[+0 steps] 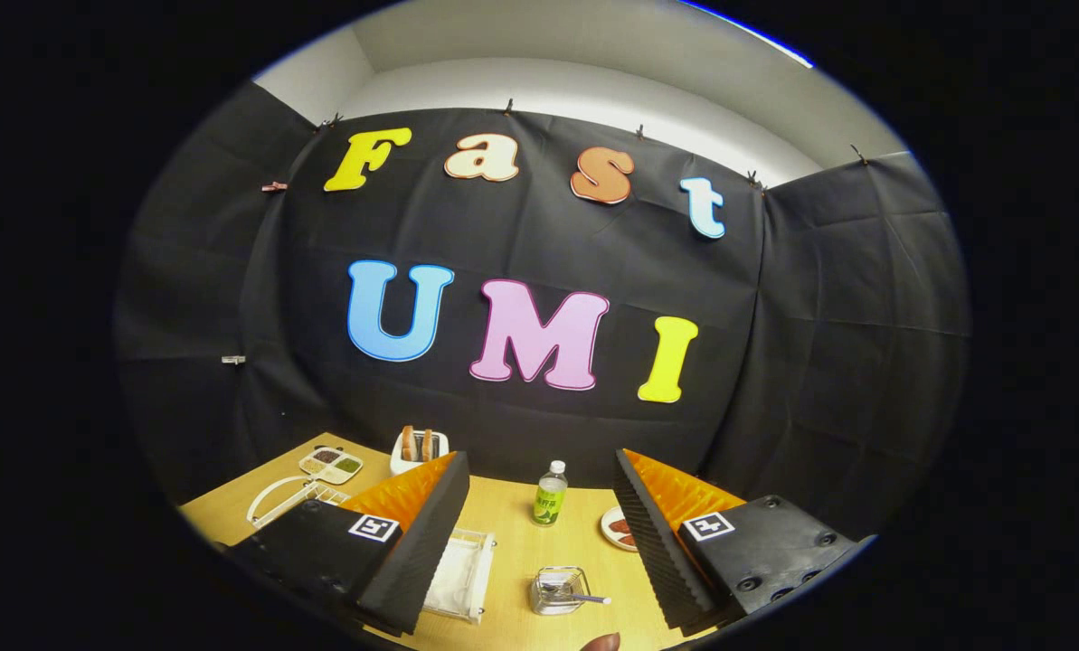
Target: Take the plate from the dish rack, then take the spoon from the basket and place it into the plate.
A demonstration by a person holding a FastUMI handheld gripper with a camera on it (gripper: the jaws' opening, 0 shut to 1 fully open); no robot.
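Fingers [539, 542] spread wide apart, gripping nothing, hovering above wooden surface [512, 561]; wire basket [559, 589] between them, spoon [580, 598] lying in it; white dish rack [460, 574] just inside left finger, partly hidden; plate [279, 497] beyond left finger; green-labelled bottle [550, 494] ahead between fingers; toaster [419, 449] further back; small dish [619, 528] beside right finger.

No readable text is found on the things on the table [512, 542]. A green label is carried by the bottle [549, 494], but its print is too small to be made out. Beside the bottle, a square black-and-white marker is borne on each of the fingers [374, 527], without legible characters.
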